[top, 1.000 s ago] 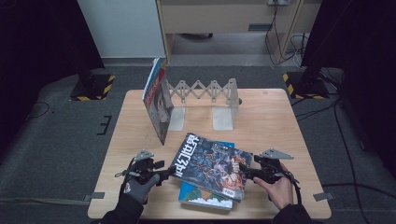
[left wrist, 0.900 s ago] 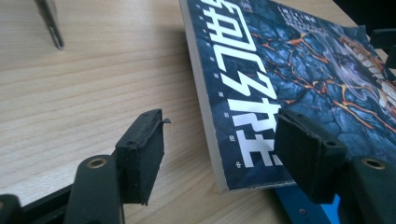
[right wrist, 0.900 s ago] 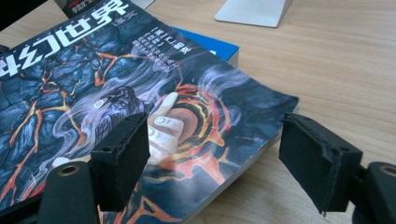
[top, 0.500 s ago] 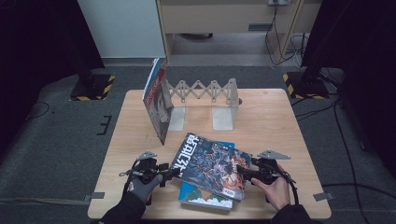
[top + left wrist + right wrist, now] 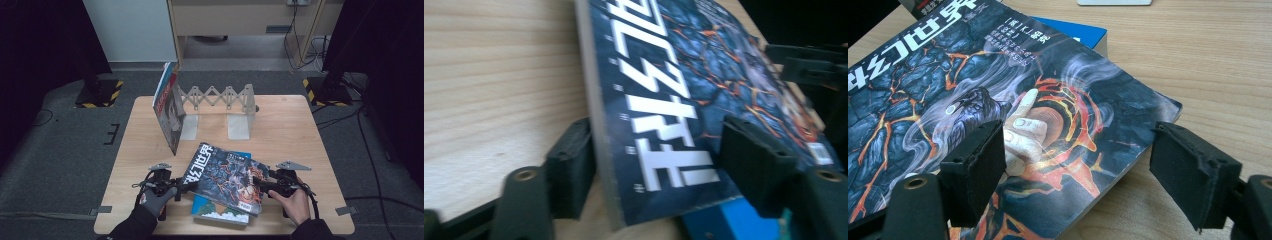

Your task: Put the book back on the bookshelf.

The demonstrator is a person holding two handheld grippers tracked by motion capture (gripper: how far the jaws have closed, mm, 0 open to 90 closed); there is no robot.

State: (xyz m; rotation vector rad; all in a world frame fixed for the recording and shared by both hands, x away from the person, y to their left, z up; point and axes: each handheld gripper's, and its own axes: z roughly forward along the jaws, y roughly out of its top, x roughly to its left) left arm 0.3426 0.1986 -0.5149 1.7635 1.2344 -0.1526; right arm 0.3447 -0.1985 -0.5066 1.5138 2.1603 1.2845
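Observation:
A dark magazine-like book (image 5: 225, 177) with lava art and white characters lies askew on a blue book (image 5: 215, 210) at the table's near edge. My left gripper (image 5: 184, 186) is at its left corner. In the left gripper view the dark book's (image 5: 664, 85) spine corner lies between the left gripper's (image 5: 664, 165) jaws, which have just been closing; one jaw is beside the spine, the other over the cover, with no firm pinch visible. My right gripper (image 5: 260, 182) stands open at the right edge. There the right gripper (image 5: 1078, 165) straddles the dark book's (image 5: 998, 85) corner, one jaw over the cover, one over the table.
A red-and-white book (image 5: 167, 107) stands upright against the left end of a grey accordion book rack (image 5: 220, 97) at the back of the wooden table (image 5: 290, 130). Bare wood lies right of the books. Dark floor and cables surround the table.
The left gripper has crept a little to the right, up to the dark book's left corner. The right gripper and the books have kept their places.

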